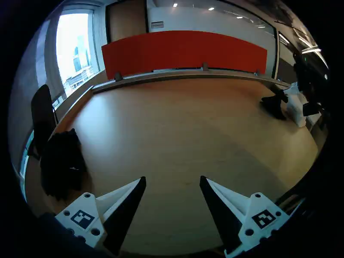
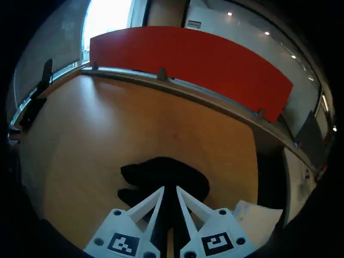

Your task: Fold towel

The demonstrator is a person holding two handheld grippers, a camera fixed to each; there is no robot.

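1. Landmark: the red divider [image 1: 185,51] along the far edge of the worktop [image 1: 180,129]. All places below are taken from it.
2. The black towel [image 2: 167,172] lies in a crumpled heap on the worktop, well short of the red divider on your side of it. It is not yet flat and shows no fold.
3. Your right hand-held gripper [image 2: 170,191] points toward the divider with its fingers drawn nearly together at the towel's near edge. A bit of cloth seems to sit in the slit between them, but dark cloth against the dark inner pads makes the bite hard to confirm.
4. Your left hand-held gripper [image 1: 173,182] is spread wide and holds nothing. It hovers over bare worktop, facing the divider square on.
5. Off to the left of the divider's left end: a dark bundle [image 1: 60,165] at the worktop edge beside a chair [image 1: 42,112]. On your side of the divider's right end: a white sheet [image 2: 260,219] just beside the towel.
6. Step in hand, as I judge it: the first pick-up, with one edge taken and no spreading begun. The task is at its start.
7. Next move calls for the left hand-held gripper to come across to the towel and take a second point on the same edge, apart from the right one. Then lift and draw the two apart so the cloth hangs or lies flat before any fold.
8. Watch the white sheet: drag the towel toward the divider, not across the sheet.
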